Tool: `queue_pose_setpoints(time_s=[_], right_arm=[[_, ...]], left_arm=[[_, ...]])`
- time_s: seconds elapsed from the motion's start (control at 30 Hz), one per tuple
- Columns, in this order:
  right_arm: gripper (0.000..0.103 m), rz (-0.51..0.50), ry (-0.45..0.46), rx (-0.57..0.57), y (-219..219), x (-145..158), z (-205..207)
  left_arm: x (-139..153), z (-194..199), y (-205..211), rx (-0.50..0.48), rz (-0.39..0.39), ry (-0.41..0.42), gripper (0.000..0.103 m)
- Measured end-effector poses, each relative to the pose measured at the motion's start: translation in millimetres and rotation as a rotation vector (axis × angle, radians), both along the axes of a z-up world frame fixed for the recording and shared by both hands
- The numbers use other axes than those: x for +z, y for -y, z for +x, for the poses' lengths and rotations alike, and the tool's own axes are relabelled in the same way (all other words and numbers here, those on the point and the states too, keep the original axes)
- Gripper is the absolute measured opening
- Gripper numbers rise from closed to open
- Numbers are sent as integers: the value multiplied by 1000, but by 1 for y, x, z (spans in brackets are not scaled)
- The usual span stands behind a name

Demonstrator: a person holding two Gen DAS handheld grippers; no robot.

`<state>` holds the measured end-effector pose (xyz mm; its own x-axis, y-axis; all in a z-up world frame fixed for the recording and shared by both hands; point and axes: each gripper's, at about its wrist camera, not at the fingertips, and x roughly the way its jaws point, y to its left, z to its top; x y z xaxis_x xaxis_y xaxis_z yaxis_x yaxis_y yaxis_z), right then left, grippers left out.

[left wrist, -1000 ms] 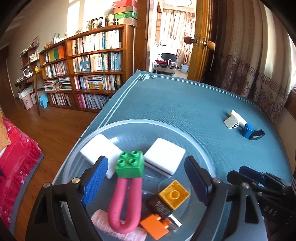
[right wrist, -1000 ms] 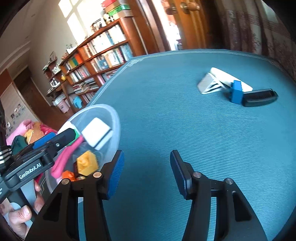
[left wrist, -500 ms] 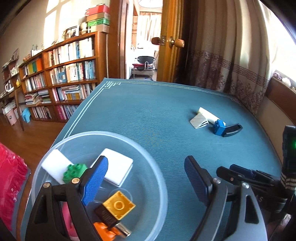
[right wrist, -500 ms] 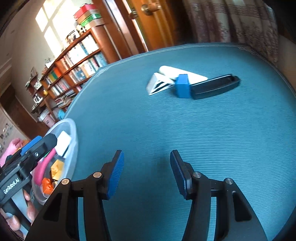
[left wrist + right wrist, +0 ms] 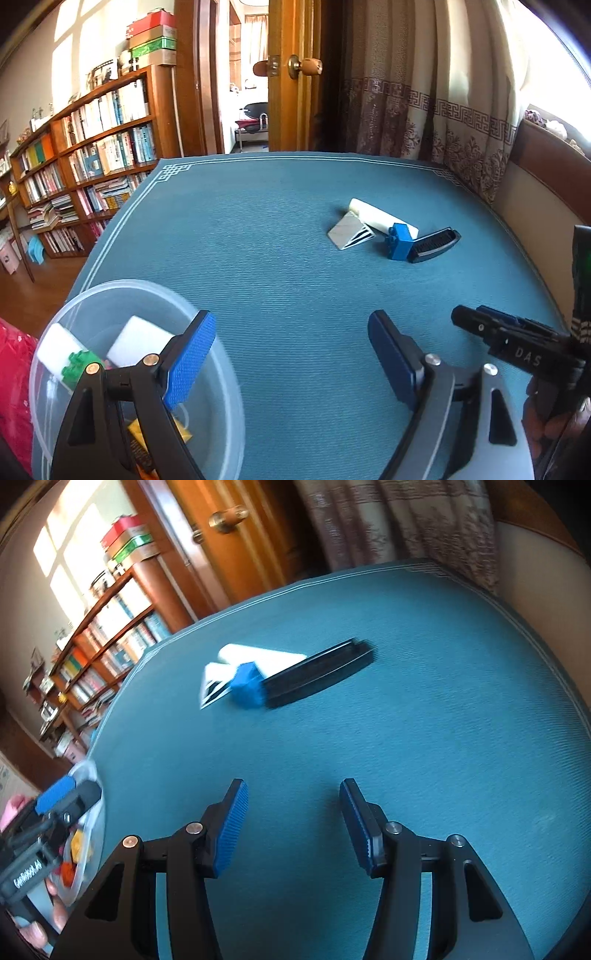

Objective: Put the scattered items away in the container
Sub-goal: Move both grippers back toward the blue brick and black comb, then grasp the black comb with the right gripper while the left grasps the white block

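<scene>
A clear round bowl (image 5: 207,321) sits at the near left of the teal table and holds white blocks, a green brick (image 5: 75,363) and a yellow brick. My left gripper (image 5: 291,354) is open and empty, its left finger over the bowl's right rim. Farther right on the table lies a cluster: a white tube (image 5: 373,214), a grey folded card (image 5: 347,232), a blue brick (image 5: 399,243) and a black comb-like bar (image 5: 436,245). My right gripper (image 5: 293,823) is open and empty, a short way in front of that cluster (image 5: 247,685); the bowl (image 5: 92,808) shows at its left.
A bookcase (image 5: 92,147) and an open wooden door (image 5: 291,92) stand beyond the table's far edge. A curtain (image 5: 424,99) and a padded bench back (image 5: 535,184) run along the right side. A hand holds the other gripper at the left of the right wrist view.
My left gripper has swung right off the bowl's middle toward the open table. My right gripper has moved closer to the cluster of items, which now looms larger.
</scene>
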<state>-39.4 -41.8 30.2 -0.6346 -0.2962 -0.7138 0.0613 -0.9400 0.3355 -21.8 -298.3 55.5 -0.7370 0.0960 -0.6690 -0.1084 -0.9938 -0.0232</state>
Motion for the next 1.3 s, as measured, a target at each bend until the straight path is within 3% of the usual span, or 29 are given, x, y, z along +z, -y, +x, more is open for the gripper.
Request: queue_pose_setpoints(time_s=[0.4, 0.6, 0.93, 1.03, 1.3], right_arm=[[55, -122, 52, -112, -36, 2, -64], [55, -97, 47, -119, -20, 3, -96], [55, 120, -9, -112, 25, 3, -126], [51, 183, -34, -86, 30, 1, -122], [37, 222, -45, -13, 15, -1, -93]], left_arm=[[-7, -24, -25, -45, -34, 24, 88], [-11, -33, -22, -38, -22, 37, 88], [-13, -44, -15, -18, -22, 48, 88], [-14, -48, -15, -17, -23, 48, 88], [-16, -67, -28, -38, -50, 60, 88]])
